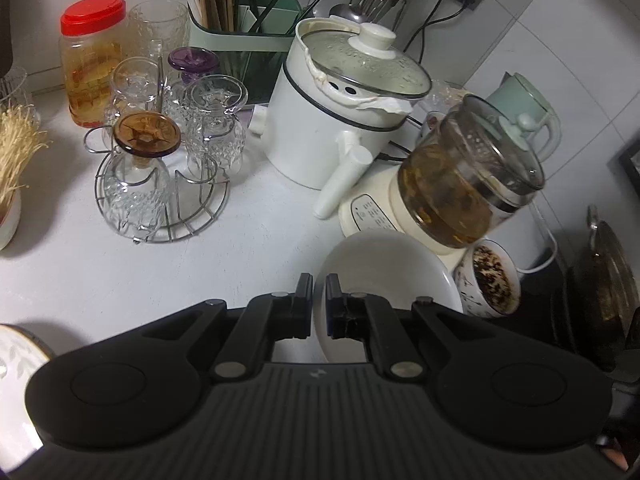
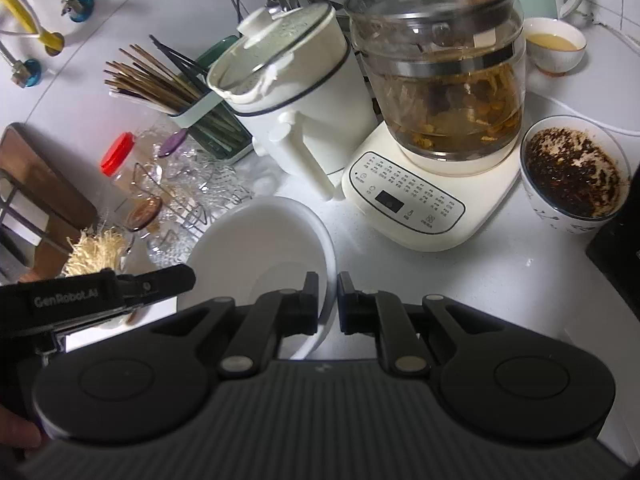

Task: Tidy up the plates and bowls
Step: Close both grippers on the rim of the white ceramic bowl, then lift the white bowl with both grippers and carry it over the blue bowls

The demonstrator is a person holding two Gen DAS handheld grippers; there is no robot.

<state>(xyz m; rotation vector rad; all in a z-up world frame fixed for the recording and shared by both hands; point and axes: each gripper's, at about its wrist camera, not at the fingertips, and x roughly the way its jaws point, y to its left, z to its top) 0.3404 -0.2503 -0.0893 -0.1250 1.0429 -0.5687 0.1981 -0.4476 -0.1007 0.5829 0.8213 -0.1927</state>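
While pinched at opposite rims by left tool (image 1: 319, 306) and right tool (image 2: 328, 304), white bowl (image 2: 256, 240) sits tilted low over table (image 1: 80, 272), just before kettle base (image 2: 404, 204) and tea-leaf cup (image 2: 572, 176). Step judged: carrying bowl toward stacking spot. Next: level lift clear of glass rack (image 1: 160, 196), both grips kept firm.

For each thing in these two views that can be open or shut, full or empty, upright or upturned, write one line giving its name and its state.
left gripper: jaws shut on the white bowl's rim.
right gripper: jaws shut on the same rim.
white bowl: empty, tilted.
glass kettle: lidded, holding brown liquid and herbs.
white pot: lidded.
red-lidded jar: shut.
glasses on the wire rack: upside down.
patterned cup: upright, dark dregs inside.
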